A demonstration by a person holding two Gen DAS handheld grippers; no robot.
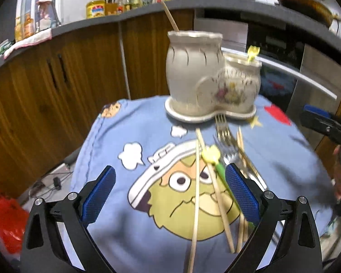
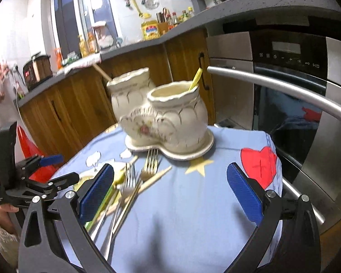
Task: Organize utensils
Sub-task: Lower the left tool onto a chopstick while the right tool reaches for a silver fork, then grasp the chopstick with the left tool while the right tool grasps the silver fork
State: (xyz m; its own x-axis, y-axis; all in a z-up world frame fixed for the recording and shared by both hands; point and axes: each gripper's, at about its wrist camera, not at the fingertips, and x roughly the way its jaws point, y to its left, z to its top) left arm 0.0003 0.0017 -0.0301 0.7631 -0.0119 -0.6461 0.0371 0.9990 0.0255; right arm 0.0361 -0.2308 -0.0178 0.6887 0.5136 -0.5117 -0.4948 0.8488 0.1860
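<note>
A cream ceramic double-pot holder (image 1: 206, 75) (image 2: 166, 118) stands at the far side of a small table covered by a blue cartoon cloth (image 1: 134, 238) (image 2: 193, 204). Its taller pot holds one chopstick (image 1: 170, 17); its lower pot holds a yellow-topped utensil (image 2: 195, 78). In front of it lie loose chopsticks (image 1: 196, 193), forks (image 1: 225, 129) (image 2: 150, 161) and a green-handled utensil with a yellow top (image 1: 212, 154). My left gripper (image 1: 170, 168) (image 2: 59, 169) hangs open above the chopsticks, touching none. My right gripper (image 2: 170, 167) (image 1: 316, 118) is open over bare cloth, right of the pile.
An oven (image 2: 284, 95) with a long steel handle (image 2: 272, 84) stands close behind and right of the table. Wooden cabinets (image 1: 68, 79) under a bottle-crowded counter run behind and left. A red bag (image 1: 4, 216) and cables lie on the floor at left.
</note>
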